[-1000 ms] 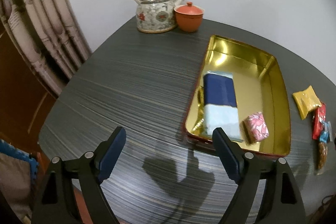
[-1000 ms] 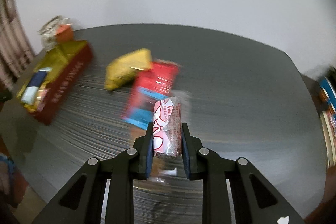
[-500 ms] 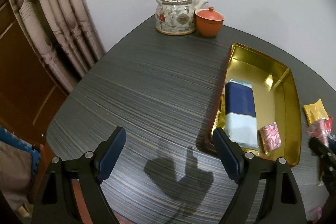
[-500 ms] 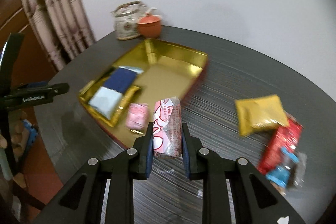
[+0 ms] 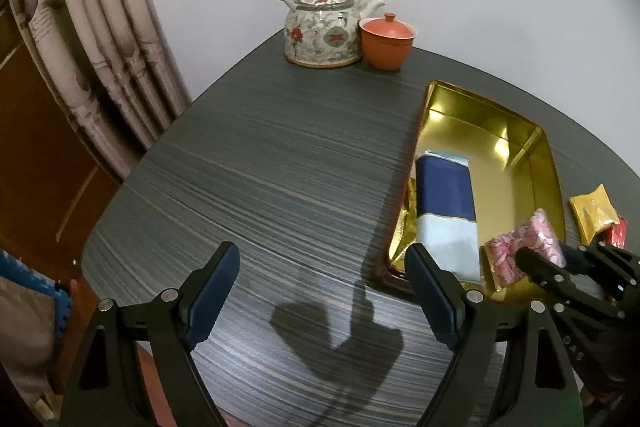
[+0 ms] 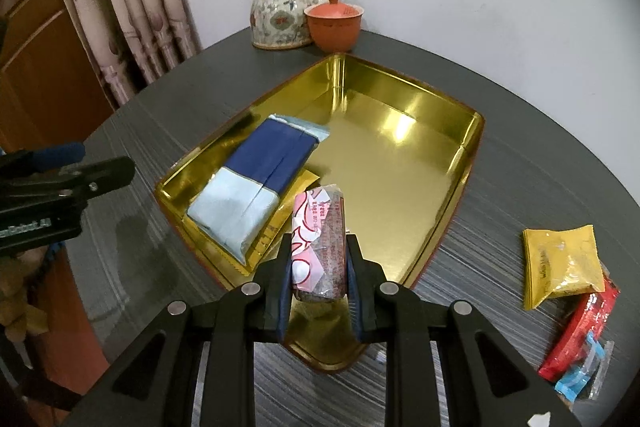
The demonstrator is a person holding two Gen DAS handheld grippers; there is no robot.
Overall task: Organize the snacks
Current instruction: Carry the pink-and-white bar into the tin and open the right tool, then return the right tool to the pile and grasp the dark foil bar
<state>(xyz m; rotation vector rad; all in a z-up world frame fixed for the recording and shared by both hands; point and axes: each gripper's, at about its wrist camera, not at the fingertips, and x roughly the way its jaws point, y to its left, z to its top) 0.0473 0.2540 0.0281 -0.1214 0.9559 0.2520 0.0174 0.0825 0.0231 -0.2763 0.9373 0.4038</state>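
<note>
Left claw (image 5: pixel 320 291) at lower frame, jaws wide apart and empty, right claw (image 6: pixel 320 263) at lower centre, clamped tight on a pink snack packet (image 6: pixel 320 239)

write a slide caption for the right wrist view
Right tool holds a pink-and-white snack packet over the gold tin.

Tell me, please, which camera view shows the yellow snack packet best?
The right wrist view: the yellow snack packet lies whole and unhidden on the table, right of the gold tin. The left wrist view shows it small, at the picture's right edge.
</note>
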